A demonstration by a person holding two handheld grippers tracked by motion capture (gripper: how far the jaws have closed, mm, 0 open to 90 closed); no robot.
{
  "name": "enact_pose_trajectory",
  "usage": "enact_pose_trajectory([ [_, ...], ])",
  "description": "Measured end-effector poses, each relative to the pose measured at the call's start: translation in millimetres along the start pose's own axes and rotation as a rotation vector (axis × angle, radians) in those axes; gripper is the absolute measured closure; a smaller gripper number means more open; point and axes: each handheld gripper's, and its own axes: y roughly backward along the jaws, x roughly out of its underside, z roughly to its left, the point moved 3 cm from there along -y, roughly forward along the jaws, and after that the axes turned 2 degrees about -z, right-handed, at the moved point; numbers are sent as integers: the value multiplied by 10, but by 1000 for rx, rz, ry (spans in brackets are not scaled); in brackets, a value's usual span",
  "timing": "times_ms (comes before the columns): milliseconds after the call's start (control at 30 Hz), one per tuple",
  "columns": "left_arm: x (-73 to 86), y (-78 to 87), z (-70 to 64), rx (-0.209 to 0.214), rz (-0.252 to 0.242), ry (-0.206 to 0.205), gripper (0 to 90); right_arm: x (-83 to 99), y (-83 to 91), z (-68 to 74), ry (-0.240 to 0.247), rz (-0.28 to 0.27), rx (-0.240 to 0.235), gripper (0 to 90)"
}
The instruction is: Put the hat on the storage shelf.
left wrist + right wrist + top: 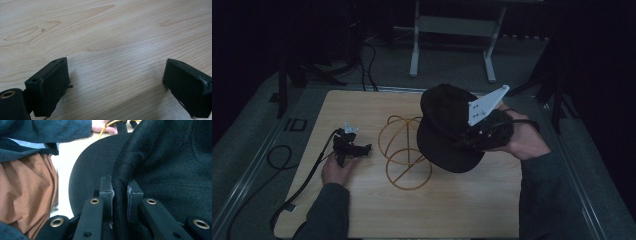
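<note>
A black cap (444,127) hangs in the air above the right half of the wooden table (362,210), its crown tipped toward the far side and its flat brim pointing down and toward the person, near the tabletop but whether it touches cannot be told. The right gripper (479,135) holds it: in the right gripper view the two black jaws stand close together with a fold of the cap's dark fabric (120,195) pinched between them, at the seam where crown meets brim. The person's right hand (522,140) wraps the gripper body from the right, and the grey three-cornered plate (484,105) on top slants up and away. Just left of the cap, a gold wire stand (404,150) sits on the table, a round base ring with curved hoops rising from it; the cap's edge overlaps its right side in the high view. Farther left, the left gripper (362,148) rests low over the table in the person's left hand (337,170), its cable (307,180) trailing toward the near-left edge. In the left gripper view its jaws stand wide apart over bare wood grain (112,37), holding nothing.
</note>
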Motion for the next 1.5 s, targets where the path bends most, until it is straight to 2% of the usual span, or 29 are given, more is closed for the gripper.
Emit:
enact_pose_trajectory([
  [567,0,0,0,0,0,1,66,-413,-327,68,91,12,-72,789],
  [933,0,0,1,0,1,-1,66,-583,-509,92,111,24,-90,788],
  [1300,0,-1,0,-2,-1,0,66,-761,-647,133,148,10,-118,788],
  [1500,1,0,0,-1,0,0,66,-800,-796,150,167,40,-138,786],
])
